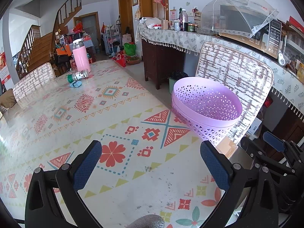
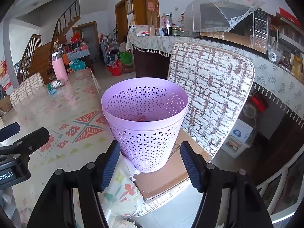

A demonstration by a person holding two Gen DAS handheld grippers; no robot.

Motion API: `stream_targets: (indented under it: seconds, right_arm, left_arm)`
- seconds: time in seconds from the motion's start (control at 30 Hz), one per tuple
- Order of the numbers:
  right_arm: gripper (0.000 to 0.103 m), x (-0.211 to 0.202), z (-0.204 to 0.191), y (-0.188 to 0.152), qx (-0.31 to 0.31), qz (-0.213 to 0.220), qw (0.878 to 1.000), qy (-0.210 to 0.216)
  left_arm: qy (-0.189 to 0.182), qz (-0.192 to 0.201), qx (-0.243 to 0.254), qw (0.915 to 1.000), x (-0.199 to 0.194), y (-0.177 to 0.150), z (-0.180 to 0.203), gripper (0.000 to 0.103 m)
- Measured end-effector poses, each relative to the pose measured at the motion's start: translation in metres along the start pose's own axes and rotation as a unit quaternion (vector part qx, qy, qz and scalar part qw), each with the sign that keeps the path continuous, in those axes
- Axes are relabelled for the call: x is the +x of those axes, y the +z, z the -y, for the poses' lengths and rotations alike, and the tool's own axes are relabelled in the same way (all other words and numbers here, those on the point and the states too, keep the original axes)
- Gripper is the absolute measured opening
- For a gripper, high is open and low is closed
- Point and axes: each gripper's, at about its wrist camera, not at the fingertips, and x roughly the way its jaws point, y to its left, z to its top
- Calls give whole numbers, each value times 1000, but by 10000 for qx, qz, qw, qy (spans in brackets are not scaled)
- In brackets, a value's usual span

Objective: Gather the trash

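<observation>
A purple perforated bin (image 2: pixel 146 121) stands on a cardboard box (image 2: pixel 163 180) on a chair seat beside the table; a red scrap (image 2: pixel 141 118) lies inside it. The bin (image 1: pixel 207 106) shows at the table's right edge in the left wrist view. My right gripper (image 2: pixel 150 165) is open just in front of the bin's base, holding nothing. Over the patterned tablecloth my left gripper (image 1: pixel 150 165) is open with nothing between its fingers. Far across the table lie a small green-capped bottle (image 1: pixel 78 75) on its side and a small blue object (image 1: pixel 76 84).
A pink thermos (image 1: pixel 81 57) stands at the table's far end. A chair with a woven back (image 2: pixel 209 87) holds the box and bin. Behind it runs a cloth-covered counter (image 1: pixel 171 36) with jars, a mesh food cover (image 1: pixel 239 13) and a microwave (image 1: pixel 273 38).
</observation>
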Motion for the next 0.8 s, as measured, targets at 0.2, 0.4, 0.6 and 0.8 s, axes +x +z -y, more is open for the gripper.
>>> stream_targets:
  seconds: [0.2, 0.4, 0.6, 0.8]
  right_arm:
    - [70, 1, 0, 1, -25, -26, 10000, -5]
    - [70, 2, 1, 1, -32, -39, 10000, 0]
    - [70, 3, 0, 1, -53, -52, 10000, 2]
    - [70, 2, 0, 0, -50, -52, 10000, -5]
  left_arm:
    - [81, 35, -18, 10000, 0, -4, -2, 103]
    - [201, 74, -11, 9998, 1, -7, -3, 103]
    - [290, 106, 16, 9995, -1, -5, -2, 103]
    - [318, 107, 17, 9994, 0, -4, -2, 103]
